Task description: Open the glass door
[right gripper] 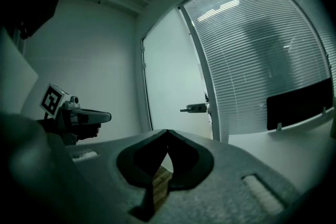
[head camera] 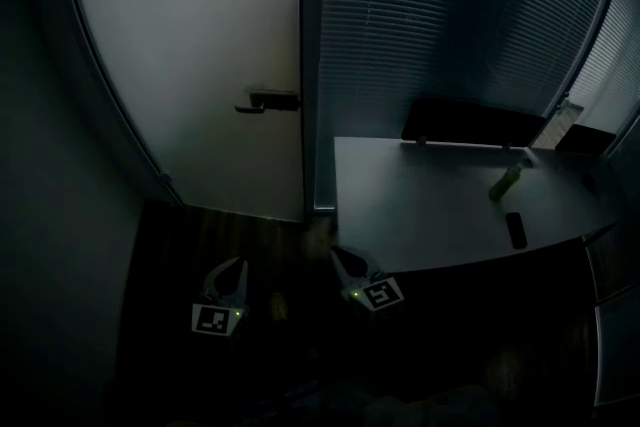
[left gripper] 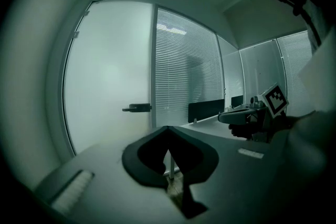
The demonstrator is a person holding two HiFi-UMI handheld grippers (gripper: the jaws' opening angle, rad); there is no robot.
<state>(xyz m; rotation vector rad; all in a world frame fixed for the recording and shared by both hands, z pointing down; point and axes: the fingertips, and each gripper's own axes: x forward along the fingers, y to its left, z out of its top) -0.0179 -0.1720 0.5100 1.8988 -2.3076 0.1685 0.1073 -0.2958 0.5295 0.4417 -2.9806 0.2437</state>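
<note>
Both pairs of jaws are clenched with nothing between them: in the left gripper view the left gripper [left gripper: 168, 132] has its tips meeting in a point, and in the right gripper view the right gripper [right gripper: 167, 135] shows the same. From the head view the two are held low and side by side over the dark wooden floor [head camera: 265, 235], the left gripper [head camera: 236, 267] nearer the side wall [head camera: 50, 165] and the right gripper [head camera: 340, 257] just beside the near left corner of the desk [head camera: 430, 215]. Ahead stands the frosted glass door [head camera: 190, 45], shut, with its dark lever handle [head camera: 272, 100] at the door's right edge, pointing left and close against the upright frame post [head camera: 311, 65]. Neither gripper touches the handle; a strip of bare floor lies between them and the door's foot. Right of the post runs a glazed partition with slatted blinds [head camera: 450, 15], and the desk's long edge reaches back to it, closing off that side. The way to the door is bounded by the wall on the left and the desk's left edge on the right. On the desk are a dark screen panel [head camera: 470, 125] along the far edge, a green bottle [head camera: 506, 183] and a small black object [head camera: 516, 229], all well apart from the grippers.
</note>
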